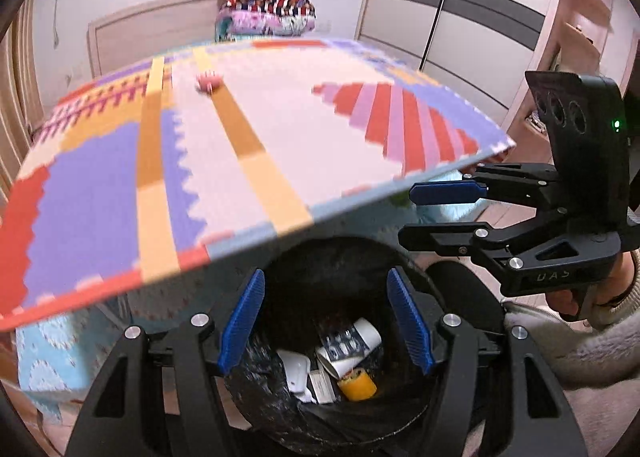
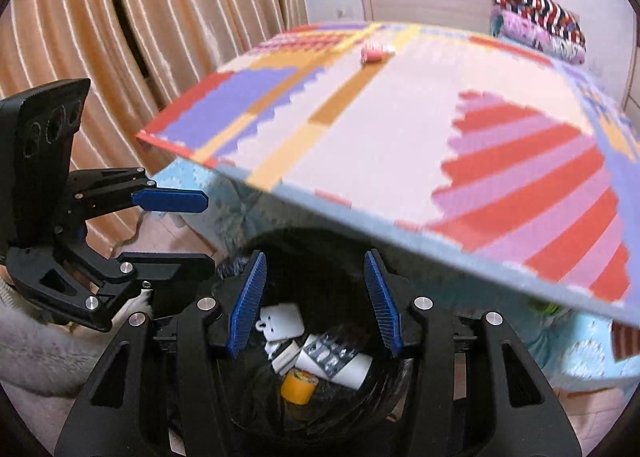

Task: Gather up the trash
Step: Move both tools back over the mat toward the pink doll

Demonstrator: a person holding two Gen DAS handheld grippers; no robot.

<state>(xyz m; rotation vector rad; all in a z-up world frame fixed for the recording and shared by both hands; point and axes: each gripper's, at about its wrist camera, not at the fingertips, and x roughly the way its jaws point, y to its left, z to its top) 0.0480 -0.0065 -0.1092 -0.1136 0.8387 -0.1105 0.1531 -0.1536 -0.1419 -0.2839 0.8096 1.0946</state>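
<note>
A black-lined trash bin (image 1: 328,257) (image 2: 320,281) stands on the floor below the table edge. In it lie a white paper cup (image 1: 366,331) (image 2: 354,371), a blister pack (image 2: 330,353), an orange roll (image 1: 358,385) (image 2: 298,387) and a flat white piece (image 2: 282,323). My left gripper (image 1: 325,285) (image 2: 200,231) hovers open above the bin with nothing between its blue pads. My right gripper (image 2: 315,261) (image 1: 424,213) hangs beside it, also open and holding nothing. A small pink object (image 1: 207,83) (image 2: 374,53) lies far back on the table.
The table (image 1: 280,129) (image 2: 400,117) carries a colourful patterned mat, and its near edge overhangs the bin. Folded striped bedding (image 1: 266,11) (image 2: 538,25) is stacked beyond it. Curtains (image 2: 160,17) hang on the left and a wardrobe (image 1: 460,5) stands on the right. A person's hand (image 1: 572,301) grips the right tool.
</note>
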